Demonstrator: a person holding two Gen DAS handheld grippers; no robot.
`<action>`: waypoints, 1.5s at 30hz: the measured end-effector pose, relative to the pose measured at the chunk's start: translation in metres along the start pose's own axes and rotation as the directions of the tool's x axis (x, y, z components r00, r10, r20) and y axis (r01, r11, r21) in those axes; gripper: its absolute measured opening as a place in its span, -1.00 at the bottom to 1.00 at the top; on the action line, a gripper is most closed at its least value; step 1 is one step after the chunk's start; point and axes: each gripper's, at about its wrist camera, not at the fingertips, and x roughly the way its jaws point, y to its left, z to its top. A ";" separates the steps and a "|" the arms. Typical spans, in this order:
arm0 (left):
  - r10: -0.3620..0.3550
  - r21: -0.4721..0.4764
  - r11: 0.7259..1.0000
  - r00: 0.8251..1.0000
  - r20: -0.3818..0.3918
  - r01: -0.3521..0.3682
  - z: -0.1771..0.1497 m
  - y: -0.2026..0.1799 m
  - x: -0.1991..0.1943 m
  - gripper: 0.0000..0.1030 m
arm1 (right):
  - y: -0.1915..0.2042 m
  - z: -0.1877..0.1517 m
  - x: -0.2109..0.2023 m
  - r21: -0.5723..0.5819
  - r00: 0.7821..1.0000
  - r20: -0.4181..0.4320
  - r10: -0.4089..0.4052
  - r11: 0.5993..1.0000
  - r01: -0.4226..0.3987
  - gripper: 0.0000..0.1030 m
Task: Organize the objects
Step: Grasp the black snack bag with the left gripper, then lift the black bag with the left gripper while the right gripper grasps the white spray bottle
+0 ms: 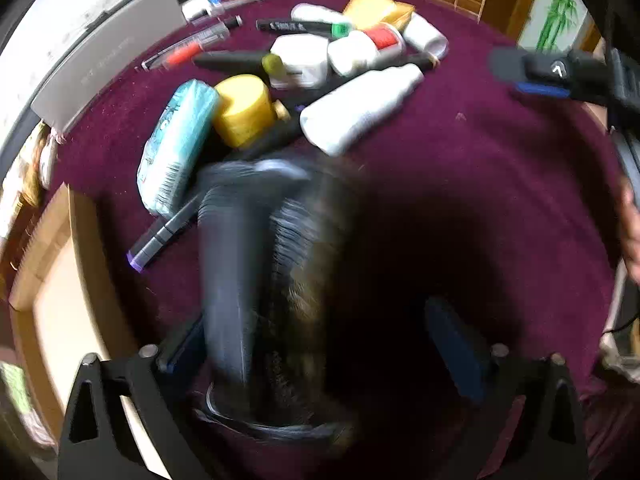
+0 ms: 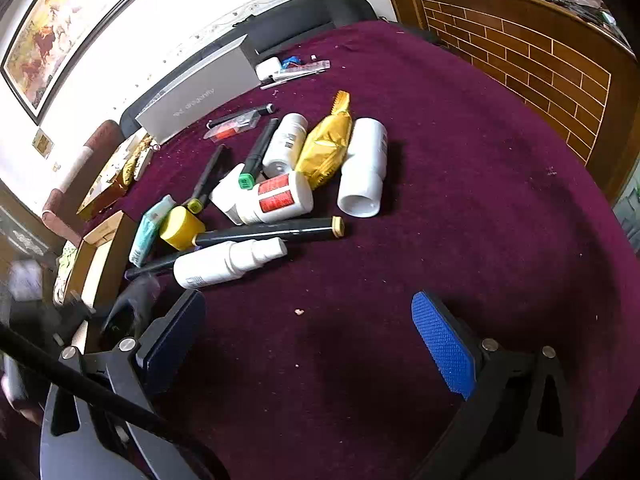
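Observation:
A pile of small items lies on the maroon tablecloth [image 2: 440, 200]: a white spray bottle [image 2: 228, 264], a yellow cylinder [image 2: 182, 226], a teal tissue pack [image 2: 150, 232], a gold snack packet [image 2: 326, 148], white bottles and several markers. My left gripper [image 1: 316, 320] points steeply down, its jaws wide. A dark, motion-blurred object [image 1: 248, 264], perhaps a brush, sits between them against the left pad and clear of the right one. My right gripper [image 2: 308, 304] is open over bare cloth in front of the pile, with nothing between its fingers.
An open cardboard box [image 1: 52, 280] stands at the table's left edge, next to the left gripper. A long grey box [image 2: 200, 96] lies at the back, with pens and small bits near it. A brick-patterned wooden counter [image 2: 540, 64] lies beyond the table's right side.

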 end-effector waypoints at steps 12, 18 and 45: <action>-0.089 -0.348 0.929 0.989 0.121 0.126 0.005 0.018 -0.005 0.50 | 0.013 -0.003 0.000 -0.003 0.999 -0.028 0.027 1.000 -0.027 1.00; -0.234 -0.498 0.807 0.946 0.225 0.318 -0.010 0.030 -0.011 0.53 | 0.014 0.000 -0.010 -0.013 0.999 -0.007 0.035 0.999 -0.035 1.00; 0.156 -0.558 0.827 0.931 0.330 0.059 -0.037 0.007 -0.051 -0.24 | 0.008 -0.006 -0.004 0.032 0.989 -0.003 0.146 0.989 -0.146 1.00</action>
